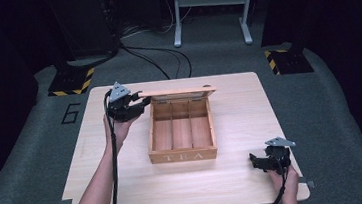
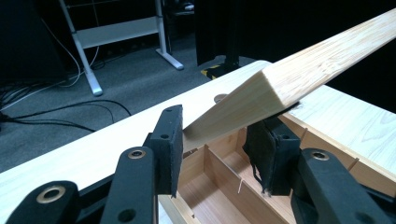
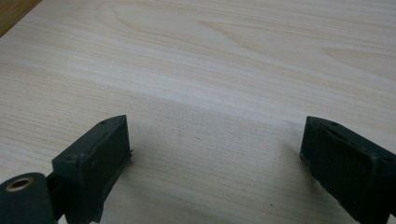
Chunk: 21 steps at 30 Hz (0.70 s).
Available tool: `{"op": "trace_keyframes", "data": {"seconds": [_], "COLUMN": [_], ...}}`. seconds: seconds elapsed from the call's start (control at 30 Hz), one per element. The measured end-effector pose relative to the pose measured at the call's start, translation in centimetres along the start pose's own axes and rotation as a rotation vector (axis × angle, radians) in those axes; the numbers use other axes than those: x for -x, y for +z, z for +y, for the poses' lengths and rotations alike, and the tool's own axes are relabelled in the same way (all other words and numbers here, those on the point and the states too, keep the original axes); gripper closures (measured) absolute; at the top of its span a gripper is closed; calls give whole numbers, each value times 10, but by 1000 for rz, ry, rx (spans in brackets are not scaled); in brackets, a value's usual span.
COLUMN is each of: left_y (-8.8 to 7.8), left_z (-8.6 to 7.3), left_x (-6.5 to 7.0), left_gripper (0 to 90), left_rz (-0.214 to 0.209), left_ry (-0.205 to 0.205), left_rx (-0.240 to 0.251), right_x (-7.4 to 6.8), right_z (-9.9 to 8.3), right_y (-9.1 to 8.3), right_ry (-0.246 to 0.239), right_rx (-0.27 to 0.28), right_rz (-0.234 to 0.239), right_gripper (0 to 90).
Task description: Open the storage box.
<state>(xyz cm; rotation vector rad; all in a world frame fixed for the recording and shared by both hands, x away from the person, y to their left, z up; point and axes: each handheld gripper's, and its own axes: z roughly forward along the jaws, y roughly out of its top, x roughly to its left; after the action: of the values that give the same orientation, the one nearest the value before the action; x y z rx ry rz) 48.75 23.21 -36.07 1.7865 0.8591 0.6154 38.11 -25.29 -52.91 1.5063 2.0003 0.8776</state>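
1. We see a light wooden tea box [image 1: 183,155] mid-table [image 1: 246,176], "TEA" on its near wall, three long compartments inside.
2. Its hinged lid [image 1: 178,90] stands raised at the box's far edge, its left corner between the left gripper's [image 1: 141,104] pads.

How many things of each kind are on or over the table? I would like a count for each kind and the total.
Wooden tea box, lid raised, three compartments: 1
Hand-held gripper: 2, the left hand-held gripper shut on the lid's corner, the right hand-held gripper open over the table
Total: 3
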Motion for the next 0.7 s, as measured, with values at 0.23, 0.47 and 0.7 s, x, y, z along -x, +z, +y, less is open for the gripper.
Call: {"op": "trace_keyframes", "data": {"seconds": [0.23, 0.47, 0.7], "left_y": [2, 3, 3], "left_z": [6, 7, 7], "left_x": [-4, -5, -5], "left_gripper": [570, 571, 571], "left_rz": [-8, -6, -8], "left_ry": [-7, -12, -10], "left_rx": [-15, -12, -13], "right_x": [0, 0, 0], "right_z": [0, 0, 0], "right_y": [0, 0, 0], "right_ry": [0, 1, 1], "right_rx": [-1, -1, -1], "right_rz": [1, 0, 0], "right_gripper": [78, 78, 79]}}
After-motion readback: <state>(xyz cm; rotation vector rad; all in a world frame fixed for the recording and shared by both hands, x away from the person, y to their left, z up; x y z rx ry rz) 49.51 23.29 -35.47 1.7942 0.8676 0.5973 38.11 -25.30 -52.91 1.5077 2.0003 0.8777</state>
